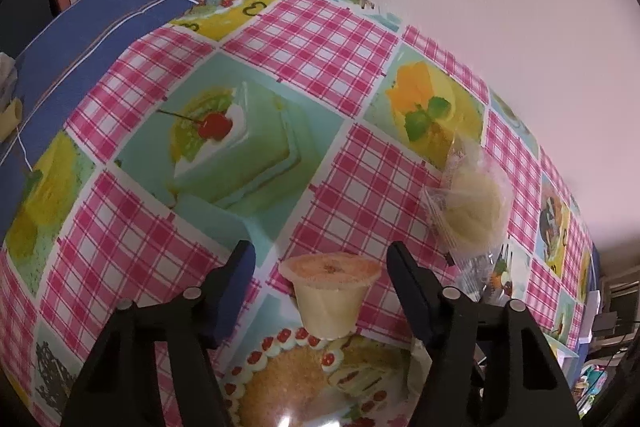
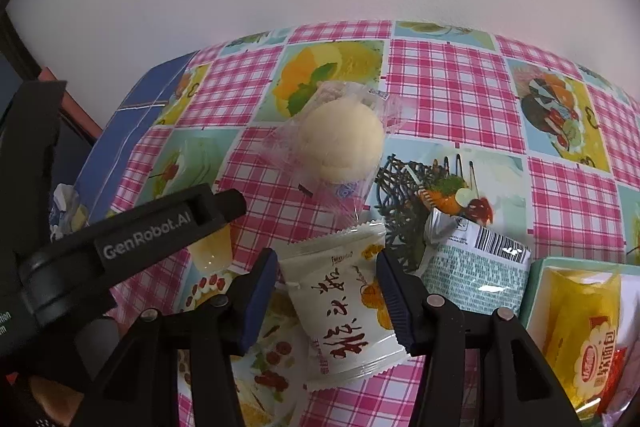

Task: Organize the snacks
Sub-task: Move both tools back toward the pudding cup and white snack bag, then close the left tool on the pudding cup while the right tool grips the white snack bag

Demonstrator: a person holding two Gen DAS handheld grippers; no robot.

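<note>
A small jelly cup (image 1: pixel 330 297) with a peach-coloured lid stands on the table between the open fingers of my left gripper (image 1: pixel 322 269). A round pale bun in clear wrap (image 1: pixel 474 205) lies to its right; it also shows in the right wrist view (image 2: pixel 340 141). My right gripper (image 2: pixel 326 273) is open around a white snack packet with red Chinese writing (image 2: pixel 346 311), which lies flat on the table. A silver-green packet with a barcode (image 2: pixel 476 267) lies just right of it. The left gripper's body (image 2: pixel 132 243) crosses the right view's left side, with the jelly cup (image 2: pixel 212 251) behind it.
The table wears a pink-checked cloth with cake pictures (image 1: pixel 360 39); a blue cloth (image 1: pixel 100 11) covers its far left. A teal tray (image 2: pixel 536 291) at right holds a yellow bread packet (image 2: pixel 588 335). A white wall stands behind the table. Clutter sits past the table's right edge (image 1: pixel 604 331).
</note>
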